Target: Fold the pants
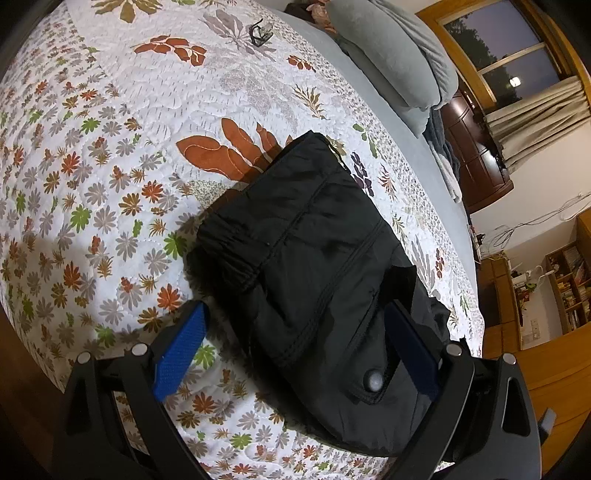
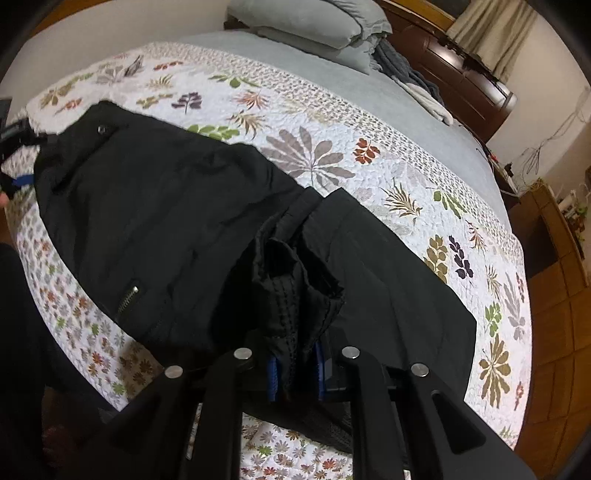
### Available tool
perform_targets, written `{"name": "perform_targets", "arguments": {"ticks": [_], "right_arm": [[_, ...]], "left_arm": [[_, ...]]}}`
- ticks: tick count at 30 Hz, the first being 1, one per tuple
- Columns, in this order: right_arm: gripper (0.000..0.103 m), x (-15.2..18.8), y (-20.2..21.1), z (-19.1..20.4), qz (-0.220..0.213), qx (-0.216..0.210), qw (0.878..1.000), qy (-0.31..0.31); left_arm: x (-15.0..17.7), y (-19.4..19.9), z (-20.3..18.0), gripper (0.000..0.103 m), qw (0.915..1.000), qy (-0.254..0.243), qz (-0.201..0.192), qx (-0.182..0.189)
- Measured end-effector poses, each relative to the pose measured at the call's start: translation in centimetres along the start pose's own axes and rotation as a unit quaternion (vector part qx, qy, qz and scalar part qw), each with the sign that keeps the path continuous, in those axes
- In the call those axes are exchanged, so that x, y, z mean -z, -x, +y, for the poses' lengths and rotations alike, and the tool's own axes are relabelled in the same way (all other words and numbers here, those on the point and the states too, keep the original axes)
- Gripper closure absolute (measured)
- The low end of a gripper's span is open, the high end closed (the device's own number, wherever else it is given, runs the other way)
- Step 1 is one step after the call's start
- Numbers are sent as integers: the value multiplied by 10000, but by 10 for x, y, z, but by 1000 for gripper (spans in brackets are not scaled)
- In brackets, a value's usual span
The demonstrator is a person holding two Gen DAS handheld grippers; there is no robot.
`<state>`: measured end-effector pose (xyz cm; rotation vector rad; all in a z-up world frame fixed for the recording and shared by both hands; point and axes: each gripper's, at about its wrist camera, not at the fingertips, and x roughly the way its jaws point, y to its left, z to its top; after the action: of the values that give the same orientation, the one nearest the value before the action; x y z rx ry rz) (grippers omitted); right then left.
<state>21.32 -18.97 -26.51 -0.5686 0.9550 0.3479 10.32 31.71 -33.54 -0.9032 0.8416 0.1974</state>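
Black pants [image 1: 314,266] lie on a floral quilt [image 1: 110,147]. In the left wrist view my left gripper [image 1: 295,347] is open, its blue fingers [image 1: 177,354] straddling the waist end with a snap button [image 1: 375,380]. In the right wrist view the pants [image 2: 166,214] stretch across the quilt [image 2: 369,155], a zipper pocket [image 2: 127,299] showing. My right gripper [image 2: 295,369] is shut on a bunched fold of the pants' cloth [image 2: 291,280], lifting it. The left gripper [image 2: 18,158] shows at the pants' far left end.
Grey pillows [image 1: 399,55] and a grey sheet [image 2: 332,74] lie at the head of the bed. A small dark object [image 1: 260,31] sits on the quilt far off. A wooden headboard [image 2: 461,74], shelves [image 1: 569,280] and wood floor [image 2: 554,350] surround the bed.
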Motion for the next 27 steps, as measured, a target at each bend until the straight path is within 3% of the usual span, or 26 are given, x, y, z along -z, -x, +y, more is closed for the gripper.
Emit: {"name": "perform_targets", "arguments": {"ticks": [14, 16, 20, 22, 23, 25, 26, 27], "right_arm": [[87, 18, -40, 41, 218, 348, 9968, 692], [84, 21, -42, 47, 209, 424, 9960, 762], [69, 26, -40, 59, 127, 599, 9931, 1000], [65, 29, -32, 61, 65, 459, 9935, 1039], [56, 29, -22, 57, -25, 112, 9957, 915], [50, 30, -5, 48, -186, -300, 9970, 691], [44, 30, 9, 38, -359, -715, 9957, 461], [36, 30, 17, 31, -466, -862, 9947, 298]], "left_arm": [[0, 3, 3, 8, 10000, 80, -22, 49], [1, 3, 1, 8, 10000, 54, -24, 33], [0, 2, 1, 8, 10000, 47, -20, 22], [0, 2, 1, 8, 10000, 31, -14, 12], [0, 2, 1, 8, 10000, 25, -13, 9], [0, 2, 0, 8, 10000, 29, -15, 12], [0, 2, 1, 8, 10000, 26, -16, 11], [0, 2, 0, 8, 10000, 30, -18, 11]]}}
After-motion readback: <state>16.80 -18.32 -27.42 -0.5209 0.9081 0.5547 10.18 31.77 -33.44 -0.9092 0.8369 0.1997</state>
